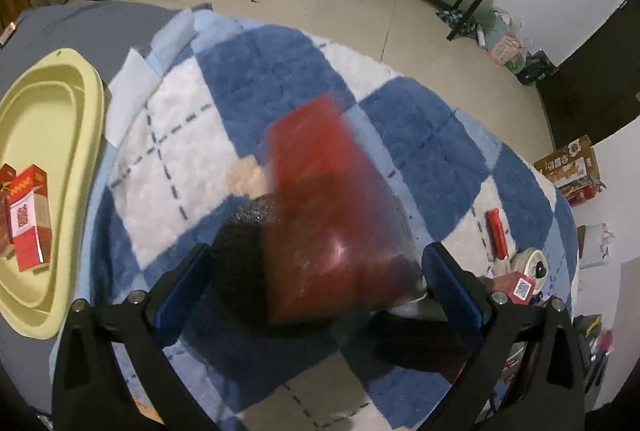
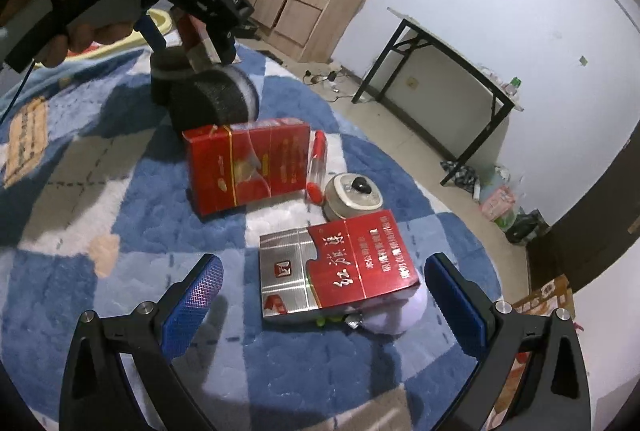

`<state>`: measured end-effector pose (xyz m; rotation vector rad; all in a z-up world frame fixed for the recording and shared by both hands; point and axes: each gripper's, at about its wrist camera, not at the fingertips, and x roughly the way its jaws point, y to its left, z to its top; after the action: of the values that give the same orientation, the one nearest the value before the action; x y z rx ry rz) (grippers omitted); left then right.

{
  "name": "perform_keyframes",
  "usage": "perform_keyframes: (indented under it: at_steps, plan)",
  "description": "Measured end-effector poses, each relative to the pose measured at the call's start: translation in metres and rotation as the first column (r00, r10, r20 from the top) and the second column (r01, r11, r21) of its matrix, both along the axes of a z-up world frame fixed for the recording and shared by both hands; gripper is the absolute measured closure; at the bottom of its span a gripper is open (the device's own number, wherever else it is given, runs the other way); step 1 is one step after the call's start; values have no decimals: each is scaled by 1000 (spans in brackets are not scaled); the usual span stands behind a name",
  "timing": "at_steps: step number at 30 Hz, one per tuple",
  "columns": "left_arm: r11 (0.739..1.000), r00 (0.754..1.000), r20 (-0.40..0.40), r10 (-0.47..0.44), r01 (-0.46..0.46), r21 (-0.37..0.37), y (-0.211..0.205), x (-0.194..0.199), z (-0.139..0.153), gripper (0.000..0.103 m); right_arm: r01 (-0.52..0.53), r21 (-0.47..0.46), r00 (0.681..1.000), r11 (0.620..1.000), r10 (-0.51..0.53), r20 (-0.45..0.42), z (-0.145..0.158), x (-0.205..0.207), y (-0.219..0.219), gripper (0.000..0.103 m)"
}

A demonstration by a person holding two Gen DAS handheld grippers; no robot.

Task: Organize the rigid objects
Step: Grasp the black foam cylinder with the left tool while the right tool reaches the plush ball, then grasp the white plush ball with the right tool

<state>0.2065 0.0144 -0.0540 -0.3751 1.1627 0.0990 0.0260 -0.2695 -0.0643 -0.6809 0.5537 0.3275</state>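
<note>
Left wrist view shows the left gripper (image 1: 316, 263), jaws apart around a blurred red box (image 1: 332, 215), needing closure; right gripper (image 2: 320, 291) gapes over a red-and-silver cigarette pack (image 2: 336, 271).

A carton (image 2: 248, 167) stood on the rug (image 2: 80, 199), a roll (image 2: 214, 97) just behind it, a tube (image 2: 316, 167) and tin (image 2: 352, 193) at its right. A pack (image 2: 336, 267) lay nearer the camera. Boxes (image 1: 26, 215) sat in a basin (image 1: 52, 103) on the left.
</note>
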Motion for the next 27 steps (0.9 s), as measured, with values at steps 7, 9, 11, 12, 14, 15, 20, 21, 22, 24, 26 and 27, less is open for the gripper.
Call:
perform_keyframes:
  at_steps: [7, 9, 11, 12, 14, 15, 20, 21, 22, 24, 26, 27]
  plan:
    - [999, 1000, 15, -10, 10, -32, 5, -4, -6, 10, 22, -3, 1000, 1000, -22, 3, -10, 22, 0, 0]
    - [999, 999, 19, -33, 34, -33, 5, -7, -7, 10, 28, -3, 1000, 1000, -28, -8, -15, 28, 1, 0]
    - [997, 999, 28, -39, 41, -65, 12, -13, -8, 10, 35, -1, 999, 999, -35, -27, -23, 34, 2, 0]
    - [996, 999, 35, -40, 43, -79, 16, -15, -8, 10, 41, -3, 999, 999, -41, -36, -26, 36, 1, 0]
    - [992, 993, 73, -89, 95, -87, 21, -26, -6, 9, 46, -1, 998, 999, -46, -33, -28, 35, 0, 0]
    - [991, 990, 80, -117, 122, -63, 21, -30, -6, 8, 43, 6, 998, 999, -43, -34, -27, 33, -2, 0]
    - [973, 965, 135, -225, 216, 81, 12, -44, -10, 2, 47, 52, 994, 998, -41, -99, -24, 28, -27, 0]
    - [974, 966, 136, -221, 211, 82, 16, -44, -11, 2, 50, 66, 992, 997, -42, -121, -25, 29, -33, 0]
    - [977, 968, 140, -208, 200, 69, 18, -43, -13, 2, 63, 97, 988, 993, -49, -143, -24, 32, -40, 0]
    - [983, 973, 139, -185, 184, 22, 26, -42, -17, 2, 88, 137, 984, 987, -64, -167, -22, 38, -47, 0]
    - [981, 974, 124, -190, 192, -8, 33, -42, -20, 5, 99, 163, 984, 982, -72, -162, -18, 41, -50, 0]
    - [979, 972, 121, -201, 204, -12, 34, -42, -21, 10, 96, 168, 986, 981, -70, -154, -16, 41, -50, 0]
